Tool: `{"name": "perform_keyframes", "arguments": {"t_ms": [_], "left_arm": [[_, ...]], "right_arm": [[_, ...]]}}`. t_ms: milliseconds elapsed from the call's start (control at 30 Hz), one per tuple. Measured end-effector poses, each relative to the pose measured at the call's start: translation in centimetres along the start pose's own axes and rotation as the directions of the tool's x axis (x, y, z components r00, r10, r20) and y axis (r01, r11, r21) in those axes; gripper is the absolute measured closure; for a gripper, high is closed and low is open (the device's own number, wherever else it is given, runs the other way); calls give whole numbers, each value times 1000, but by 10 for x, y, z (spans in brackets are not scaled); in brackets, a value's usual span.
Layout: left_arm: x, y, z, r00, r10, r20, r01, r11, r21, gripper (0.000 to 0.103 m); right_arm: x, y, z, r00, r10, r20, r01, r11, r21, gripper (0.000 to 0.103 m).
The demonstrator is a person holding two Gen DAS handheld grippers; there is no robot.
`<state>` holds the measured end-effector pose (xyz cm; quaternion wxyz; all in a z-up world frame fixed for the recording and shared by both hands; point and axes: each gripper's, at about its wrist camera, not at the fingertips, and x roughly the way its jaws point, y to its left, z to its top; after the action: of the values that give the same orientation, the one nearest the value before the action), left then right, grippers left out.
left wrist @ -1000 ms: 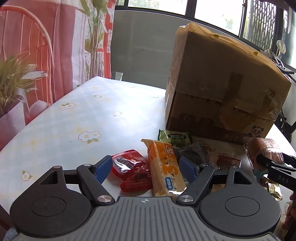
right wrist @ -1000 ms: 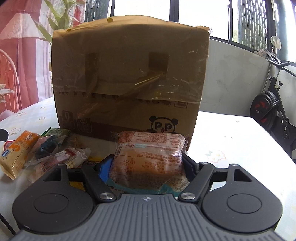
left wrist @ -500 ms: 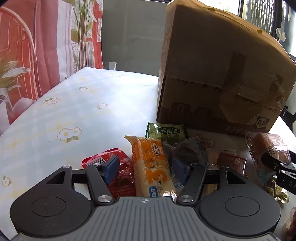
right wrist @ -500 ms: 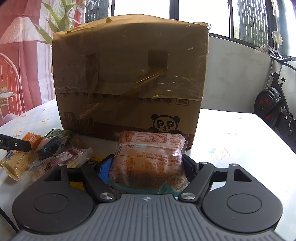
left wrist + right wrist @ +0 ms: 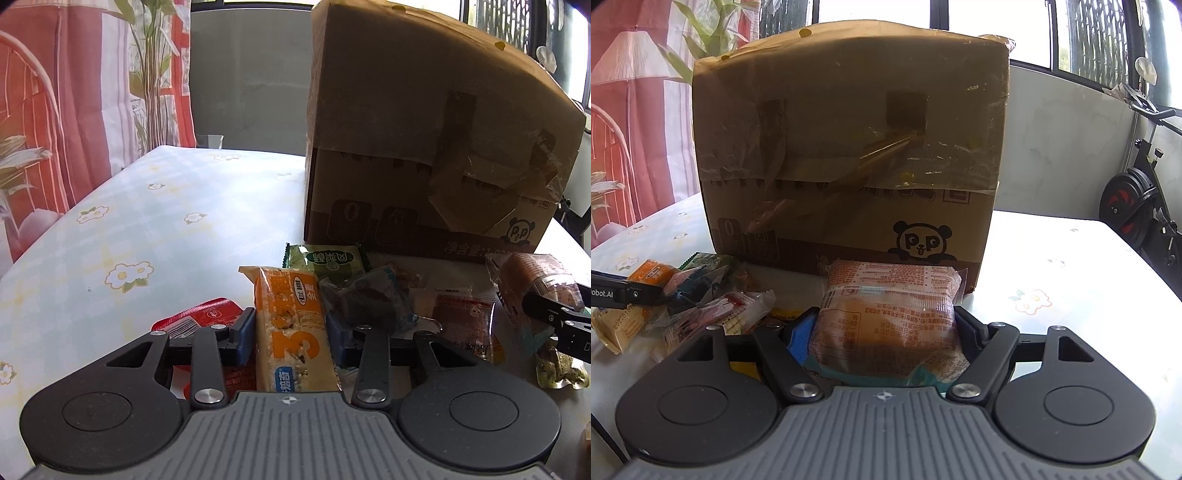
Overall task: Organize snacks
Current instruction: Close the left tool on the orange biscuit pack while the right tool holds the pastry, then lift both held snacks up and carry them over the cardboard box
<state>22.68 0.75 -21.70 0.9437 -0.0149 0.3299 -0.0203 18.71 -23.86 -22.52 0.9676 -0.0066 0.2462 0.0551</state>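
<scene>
My left gripper (image 5: 291,334) has its blue pads closed against both sides of an orange snack bar (image 5: 291,317) lying in the snack pile. A red packet (image 5: 201,314), a green packet (image 5: 325,258) and a dark wrapped snack (image 5: 365,302) lie around it. My right gripper (image 5: 886,325) is shut on a brown wrapped bread pack (image 5: 890,314), held just in front of the big cardboard box (image 5: 849,147). The bread pack also shows in the left wrist view (image 5: 532,284), at the right.
The cardboard box (image 5: 424,129) stands on the flowered tablecloth (image 5: 166,221) behind the pile. More wrapped snacks (image 5: 716,314) lie left of my right gripper. An exercise bike (image 5: 1137,206) stands beyond the table's right side. Curtains and plants are at the left.
My left gripper moved forward over the orange bar and its jaws closed from wide open onto it. My right gripper kept hold of the bread pack and barely moved.
</scene>
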Motion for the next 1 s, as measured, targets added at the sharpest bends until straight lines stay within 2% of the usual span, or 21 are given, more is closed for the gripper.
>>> {"name": "perform_keyframes", "arguments": {"t_ms": [200,367,700,867,1000], "left_arm": [[-20,4,1,998,-11,67,11,1000,-12,62],[-25,2,-1,997,1,79,-1,1000,-6,62],[-33,5,1,991,-20,130,22,1000,-16,62],[-37,5,7,989,-22,144,24,1000,-15,62],[-45,5,17,982,-17,187,18,1000,-8,62]], "right_arm": [[1,-1,0,1000,-3,-1,3,1000,6,27],[2,0,0,1000,-6,-3,6,1000,-5,27],[-1,-4,-1,1000,-8,8,8,1000,15,27],[-7,-4,-2,999,-10,38,9,1000,17,27],[-15,-6,0,998,-6,68,4,1000,31,27]]}}
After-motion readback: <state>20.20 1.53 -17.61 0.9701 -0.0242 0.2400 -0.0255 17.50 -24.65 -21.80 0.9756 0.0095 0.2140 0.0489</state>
